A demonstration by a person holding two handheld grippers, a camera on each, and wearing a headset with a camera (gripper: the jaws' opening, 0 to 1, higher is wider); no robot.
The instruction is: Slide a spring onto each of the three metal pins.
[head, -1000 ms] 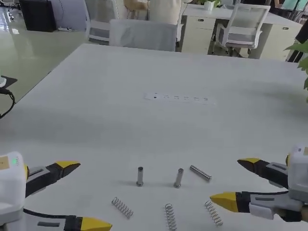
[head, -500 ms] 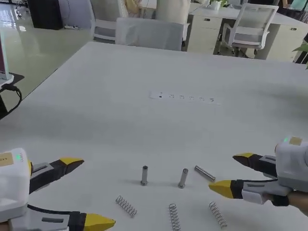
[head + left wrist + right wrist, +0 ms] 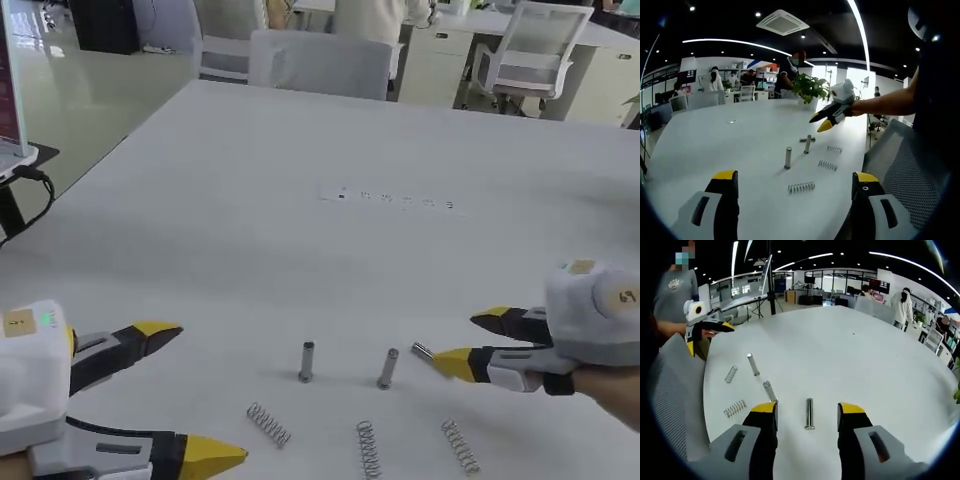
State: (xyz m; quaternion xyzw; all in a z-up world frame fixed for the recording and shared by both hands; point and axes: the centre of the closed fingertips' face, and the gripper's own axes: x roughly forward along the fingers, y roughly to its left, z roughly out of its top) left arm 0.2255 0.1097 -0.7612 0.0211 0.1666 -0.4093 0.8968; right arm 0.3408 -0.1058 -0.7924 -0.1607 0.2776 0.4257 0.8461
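Steel pin (image 3: 809, 413) lies flat between the wide-spread jaws of the right gripper (image 3: 460, 338) — apparently lined up for grasping; the left gripper (image 3: 208, 392), equally wide, hovers beside the three loose springs (image 3: 368, 447).

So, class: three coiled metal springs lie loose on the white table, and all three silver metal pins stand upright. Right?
No: two silver metal pins stand upright; the third pin lies flat, clear in the right gripper view. The coiled metal springs lie loose.
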